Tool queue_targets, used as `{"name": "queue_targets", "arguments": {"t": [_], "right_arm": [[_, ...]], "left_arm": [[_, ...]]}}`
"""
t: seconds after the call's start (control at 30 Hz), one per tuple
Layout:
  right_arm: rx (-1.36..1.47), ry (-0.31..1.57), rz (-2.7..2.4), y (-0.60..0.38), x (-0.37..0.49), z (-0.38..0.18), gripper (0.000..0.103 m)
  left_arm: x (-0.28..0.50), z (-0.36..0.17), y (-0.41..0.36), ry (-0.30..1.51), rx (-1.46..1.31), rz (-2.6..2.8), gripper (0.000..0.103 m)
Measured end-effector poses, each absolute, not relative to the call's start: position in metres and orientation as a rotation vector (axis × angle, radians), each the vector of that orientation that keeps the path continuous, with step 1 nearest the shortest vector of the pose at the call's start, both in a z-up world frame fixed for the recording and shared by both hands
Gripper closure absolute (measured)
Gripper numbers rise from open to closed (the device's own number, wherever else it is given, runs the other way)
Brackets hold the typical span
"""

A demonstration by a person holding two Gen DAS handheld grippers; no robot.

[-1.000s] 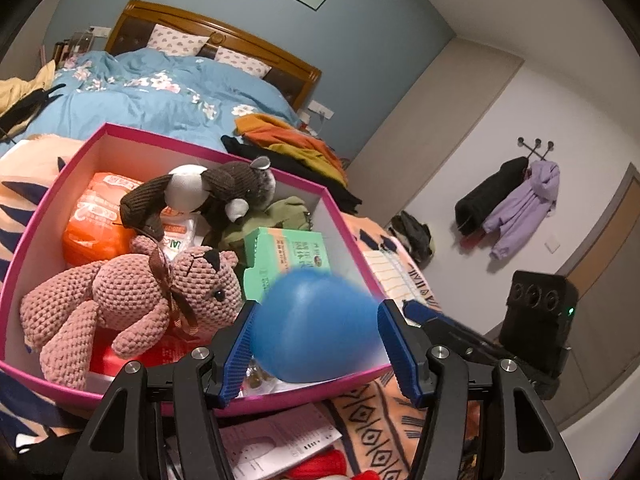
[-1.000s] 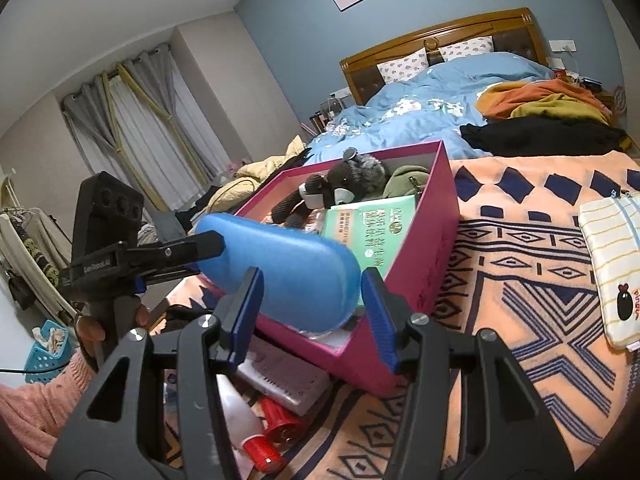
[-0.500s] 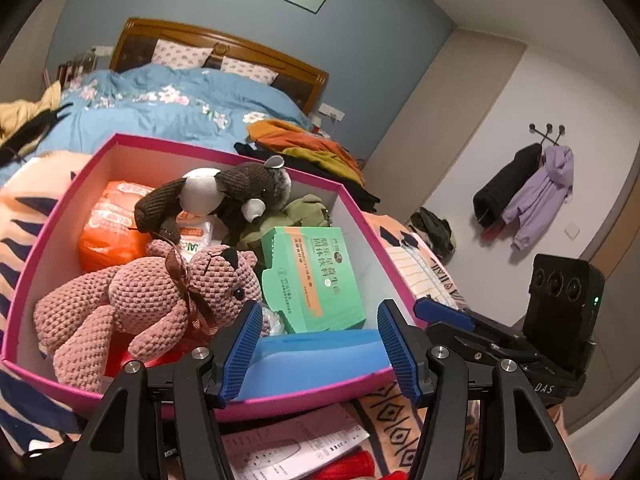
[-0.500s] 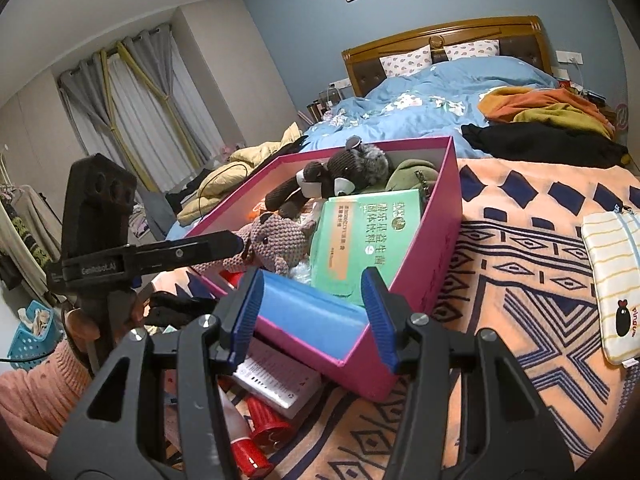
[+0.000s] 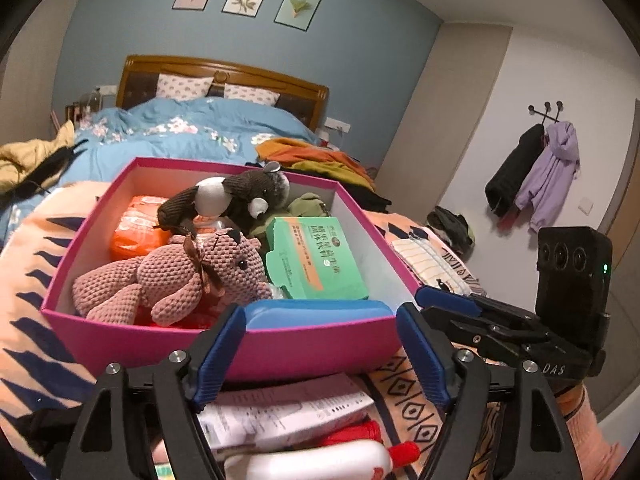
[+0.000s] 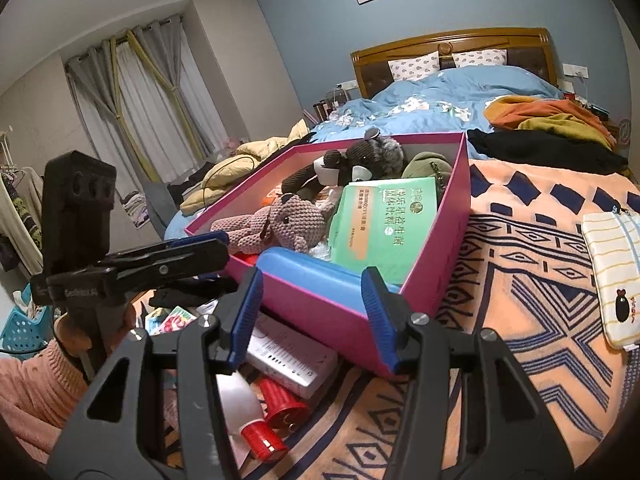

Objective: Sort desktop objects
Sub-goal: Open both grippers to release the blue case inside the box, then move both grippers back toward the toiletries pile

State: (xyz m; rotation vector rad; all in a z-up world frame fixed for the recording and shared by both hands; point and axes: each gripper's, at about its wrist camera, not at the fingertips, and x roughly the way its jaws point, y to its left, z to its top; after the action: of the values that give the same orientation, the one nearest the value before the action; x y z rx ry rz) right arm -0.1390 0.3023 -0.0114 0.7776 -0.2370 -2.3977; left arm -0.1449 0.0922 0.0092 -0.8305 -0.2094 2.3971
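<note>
A pink box [image 5: 320, 346] [image 6: 452, 248] stands on a patterned blanket. In it lie a blue case [image 5: 316, 314] [image 6: 312, 276] at the near wall, a pink knitted bear [image 5: 180, 276] [image 6: 276, 224], a brown plush toy [image 5: 236, 200] [image 6: 360, 160] and a green carton [image 5: 316, 260] [image 6: 384, 220]. My left gripper [image 5: 320, 344] is open and empty, just in front of the box's near wall. My right gripper [image 6: 316, 316] is open and empty at the box's near corner. Each gripper shows in the other's view, the right one [image 5: 480, 316] and the left one [image 6: 168, 258].
In front of the box lie a white paper box [image 5: 288, 408] [image 6: 292, 360], a white bottle with a red cap [image 5: 320, 460] [image 6: 256, 420] and a red item [image 6: 280, 400]. A striped pouch [image 6: 612, 268] [image 5: 428, 260] lies to the right. A bed with clothes stands behind.
The blue case was held up between the grippers a second ago. It has dropped into the box and now lies against the near wall. Both grippers have pulled back slightly.
</note>
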Motion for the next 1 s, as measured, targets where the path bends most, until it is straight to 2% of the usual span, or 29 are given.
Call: {"name": "queue_targets", "arguments": {"t": [0.27, 0.47, 0.57, 1.0], "right_arm": [[0.760, -0.249, -2.372, 0.302, -0.117, -0.009, 0.046], [0.774, -0.243, -2.333, 0.296, -0.098, -0.012, 0.042], [0.784, -0.241, -2.312, 0.291, -0.088, -0.015, 0.039], [0.839, -0.220, -2.237, 0.265, -0.057, -0.040, 0.038]], "left_arm": [[-0.110, 0.012, 0.094, -0.130, -0.804, 2.468, 0.012], [-0.090, 0.010, 0.088, -0.108, -0.811, 2.501, 0.011], [-0.081, 0.011, 0.085, -0.104, -0.808, 2.515, 0.000], [-0.044, -0.017, 0.049, -0.125, -0.860, 2.564, 0.000]]}}
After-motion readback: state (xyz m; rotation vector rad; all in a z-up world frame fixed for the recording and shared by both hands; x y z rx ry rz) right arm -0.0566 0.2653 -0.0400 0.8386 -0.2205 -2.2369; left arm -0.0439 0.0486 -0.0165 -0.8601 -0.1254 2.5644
